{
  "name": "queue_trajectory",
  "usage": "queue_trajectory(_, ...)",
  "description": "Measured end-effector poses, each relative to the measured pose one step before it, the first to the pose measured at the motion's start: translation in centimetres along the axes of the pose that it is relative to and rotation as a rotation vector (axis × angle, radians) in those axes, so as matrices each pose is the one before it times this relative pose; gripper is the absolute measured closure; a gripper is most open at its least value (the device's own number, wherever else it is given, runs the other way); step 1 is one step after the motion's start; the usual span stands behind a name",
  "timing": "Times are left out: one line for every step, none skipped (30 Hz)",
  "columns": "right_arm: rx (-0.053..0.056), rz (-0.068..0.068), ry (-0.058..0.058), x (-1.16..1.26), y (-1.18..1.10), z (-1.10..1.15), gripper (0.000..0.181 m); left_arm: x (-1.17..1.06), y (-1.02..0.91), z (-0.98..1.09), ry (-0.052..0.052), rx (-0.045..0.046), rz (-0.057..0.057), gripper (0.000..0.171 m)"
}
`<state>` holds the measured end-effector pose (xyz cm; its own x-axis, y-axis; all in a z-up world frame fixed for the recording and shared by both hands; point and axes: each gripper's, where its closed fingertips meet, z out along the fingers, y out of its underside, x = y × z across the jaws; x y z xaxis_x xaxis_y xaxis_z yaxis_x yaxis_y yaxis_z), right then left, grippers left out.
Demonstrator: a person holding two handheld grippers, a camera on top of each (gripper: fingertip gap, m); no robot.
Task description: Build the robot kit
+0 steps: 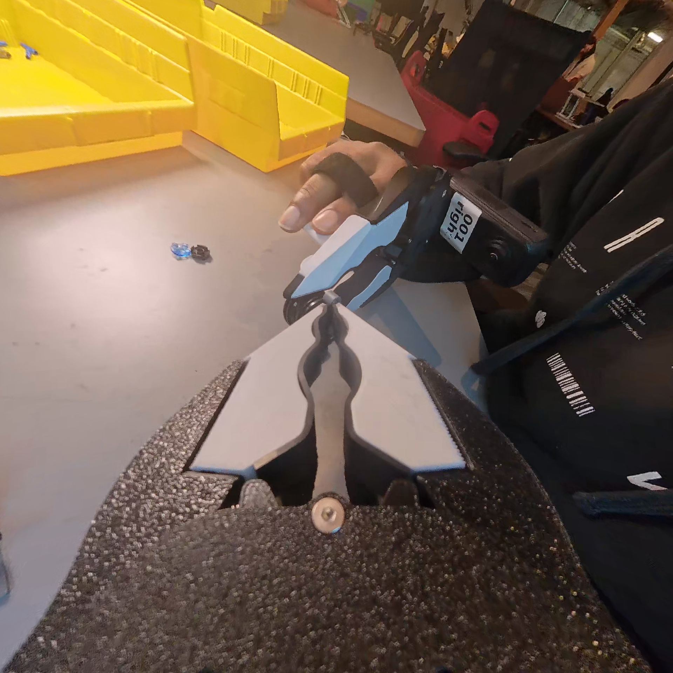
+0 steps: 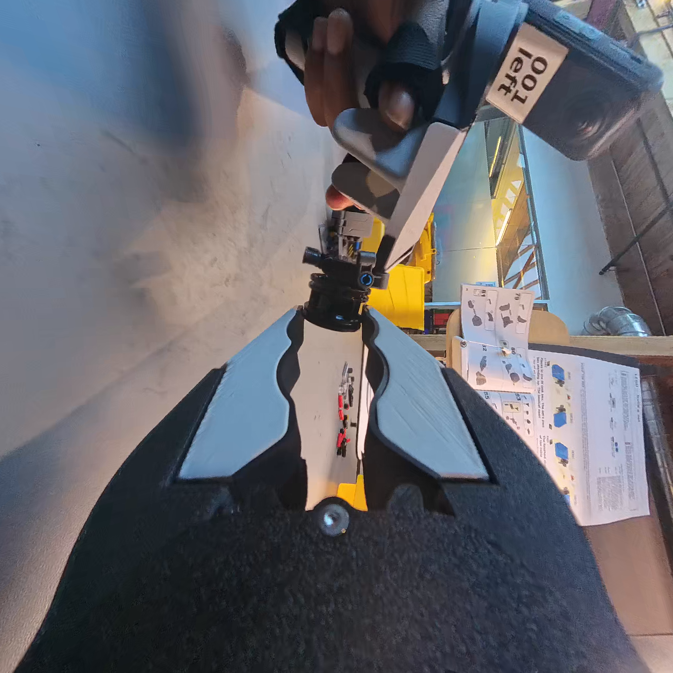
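– Tools, quick: state?
– Left tool: jaws nearly together, tips pinched on a small grey peg. Right tool: clamped on the round black base of a brick model.
– Where's the model?
– Held off the table, between the two tools. Right tool grips it from below in its own view; left tool comes in at the far end, where the grey parts sit. Mostly black, one blue ring on the side.
– Is the peg already on the model?
– Touching it or just beside it; can't tell if it's seated.
– Hands?
– A hand shows behind the right tool, finger through a black strap. Black sleeve and printed black clothing to the right.
– Other stuff on the table?
– Blue piece and black piece, touching, well apart from the tools. Yellow bins at the back. In the right wrist view, red and black bits lie far off between the fingers, and printed sheets with pictures are at the right.
– Blur?
– Left side of the right wrist view is smeared.
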<state>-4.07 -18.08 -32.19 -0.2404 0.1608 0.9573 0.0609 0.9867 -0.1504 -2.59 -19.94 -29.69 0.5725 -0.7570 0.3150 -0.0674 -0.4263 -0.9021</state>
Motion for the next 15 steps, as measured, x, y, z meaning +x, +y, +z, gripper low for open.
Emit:
queue_trajectory(-0.0032,-0.0103,-0.0113,-0.302,0.038,0.072,0.15,-0.079,0.313,0.075,0.0011,-0.01719,-0.0154,0.171)
queue_trajectory(-0.0028,-0.0077,-0.0094,-0.286,0.009,0.074,0.15,-0.069,0.276,0.086,0.004,-0.01413,-0.0208,0.171)
queue_trajectory(-0.002,-0.0062,-0.0053,-0.211,-0.019,0.074,0.15,-0.041,0.195,0.066,0.0058,-0.008,-0.0211,0.171)
queue_trajectory(-0.0022,-0.0067,-0.0067,-0.191,-0.042,0.062,0.15,0.0,0.175,0.082,0.0066,-0.00739,-0.0184,0.171)
queue_trajectory(-0.0036,-0.0078,-0.0063,-0.185,-0.003,0.087,0.15,-0.027,0.176,0.088,0.004,-0.00825,-0.0201,0.171)
queue_trajectory(-0.0073,-0.0109,-0.0074,-0.217,0.051,0.105,0.15,-0.088,0.192,0.09,0.0,-0.01033,-0.0233,0.171)
queue_trajectory(-0.0045,-0.0092,-0.0055,-0.198,0.019,0.094,0.15,-0.094,0.182,0.081,0.0007,-0.00862,-0.0213,0.171)
queue_trajectory(-0.0026,-0.0075,-0.0051,-0.181,-0.021,0.08,0.15,-0.039,0.176,0.076,0.0039,-0.00729,-0.0225,0.171)
queue_trajectory(-0.0031,-0.0056,-0.0031,-0.129,-0.02,0.097,0.15,-0.038,0.126,0.063,0.0039,-0.0046,-0.019,0.171)
queue_trajectory(-0.0076,-0.0037,-0.0051,-0.114,0.086,0.093,0.15,-0.164,0.077,0.017,-0.0054,-0.00198,-0.0139,0.171)
queue_trajectory(-0.0092,-0.0012,-0.0018,-0.054,0.173,0.098,0.15,-0.252,0.027,-0.024,-0.0115,0.00074,-0.0137,0.171)
queue_trajectory(-0.0022,0.0072,0.0009,0.037,0.099,0.071,0.15,-0.183,-0.068,-0.06,-0.0067,0.00557,-0.0068,0.17)
queue_trajectory(-0.0013,0.0124,0.0041,0.157,0.079,0.031,0.15,-0.149,-0.151,-0.121,-0.0051,0.01006,0.0002,0.168)
queue_trajectory(-0.009,0.0133,0.0082,0.256,0.193,0.058,0.15,-0.119,-0.285,-0.194,-0.0044,0.01438,0.0052,0.163)
queue_trajectory(-0.0197,0.0095,0.0085,0.264,0.374,0.067,0.15,-0.04,-0.355,-0.26,-0.0006,0.01671,0.0082,0.159)
